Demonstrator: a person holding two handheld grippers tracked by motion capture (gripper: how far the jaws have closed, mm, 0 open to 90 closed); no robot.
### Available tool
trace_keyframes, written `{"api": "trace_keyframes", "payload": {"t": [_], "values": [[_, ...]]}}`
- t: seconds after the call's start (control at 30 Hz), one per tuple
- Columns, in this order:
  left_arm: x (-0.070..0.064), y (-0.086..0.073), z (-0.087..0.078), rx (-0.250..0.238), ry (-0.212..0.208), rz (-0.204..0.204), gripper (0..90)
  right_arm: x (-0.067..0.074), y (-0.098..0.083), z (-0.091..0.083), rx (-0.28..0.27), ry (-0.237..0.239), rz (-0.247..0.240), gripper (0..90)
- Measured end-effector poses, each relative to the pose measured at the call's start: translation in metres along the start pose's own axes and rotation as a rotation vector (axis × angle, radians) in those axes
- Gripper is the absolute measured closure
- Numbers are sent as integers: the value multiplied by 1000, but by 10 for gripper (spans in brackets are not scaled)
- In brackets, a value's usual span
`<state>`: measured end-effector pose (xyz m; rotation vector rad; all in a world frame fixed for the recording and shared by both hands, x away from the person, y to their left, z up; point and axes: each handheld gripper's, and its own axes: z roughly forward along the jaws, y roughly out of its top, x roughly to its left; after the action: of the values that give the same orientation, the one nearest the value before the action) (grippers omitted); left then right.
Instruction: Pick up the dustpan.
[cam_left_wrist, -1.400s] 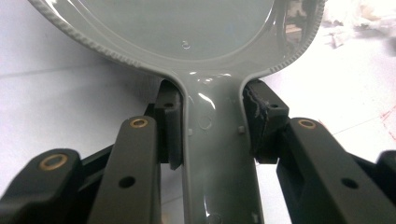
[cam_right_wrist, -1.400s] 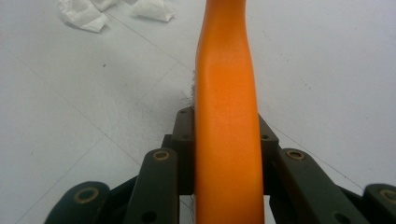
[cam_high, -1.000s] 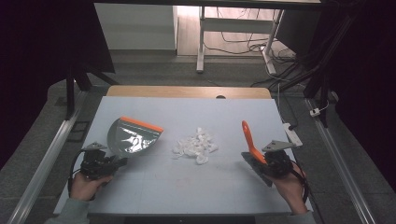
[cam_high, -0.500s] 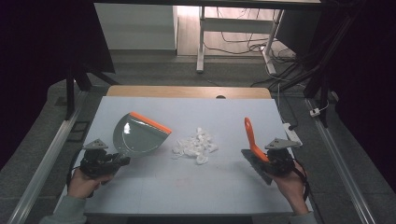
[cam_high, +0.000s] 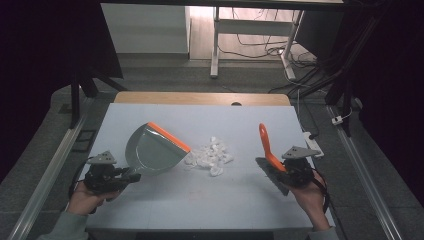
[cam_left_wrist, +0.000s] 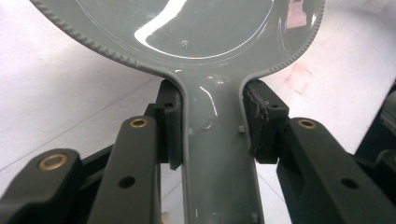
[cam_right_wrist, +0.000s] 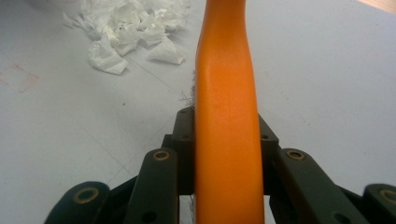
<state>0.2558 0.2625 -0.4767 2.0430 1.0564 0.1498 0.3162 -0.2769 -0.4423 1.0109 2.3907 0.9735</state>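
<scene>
Glossy grey, orange-rimmed dustpan (cam_high: 152, 150) — beside crumpled white paper scraps (cam_high: 210, 156).

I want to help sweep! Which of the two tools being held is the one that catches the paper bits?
The grey dustpan with the orange lip, in the left gripper. The other is an orange-handled brush.

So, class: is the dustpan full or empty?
Empty: the dustpan interior shows bare grey, and the paper scraps lie beside it on the table.

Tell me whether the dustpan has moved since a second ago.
Yes. The dustpan has swung right, toward the heap of paper scraps that lies in the same spot; its orange lip now nearly reaches them.
</scene>
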Motion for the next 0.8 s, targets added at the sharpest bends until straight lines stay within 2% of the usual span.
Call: {"api": "trace_keyframes", "payload": {"t": [0.23,0.37,0.8], "values": [[-5,-2,-3,31,-19,47,612,2,3,4,1,6,-2,705],[-6,-4,-5,43,-28,59,612,4,6,5,-8,12,-3,705],[-6,-13,3,162,-70,126,612,7,8,12,2,16,-12,705]]}}
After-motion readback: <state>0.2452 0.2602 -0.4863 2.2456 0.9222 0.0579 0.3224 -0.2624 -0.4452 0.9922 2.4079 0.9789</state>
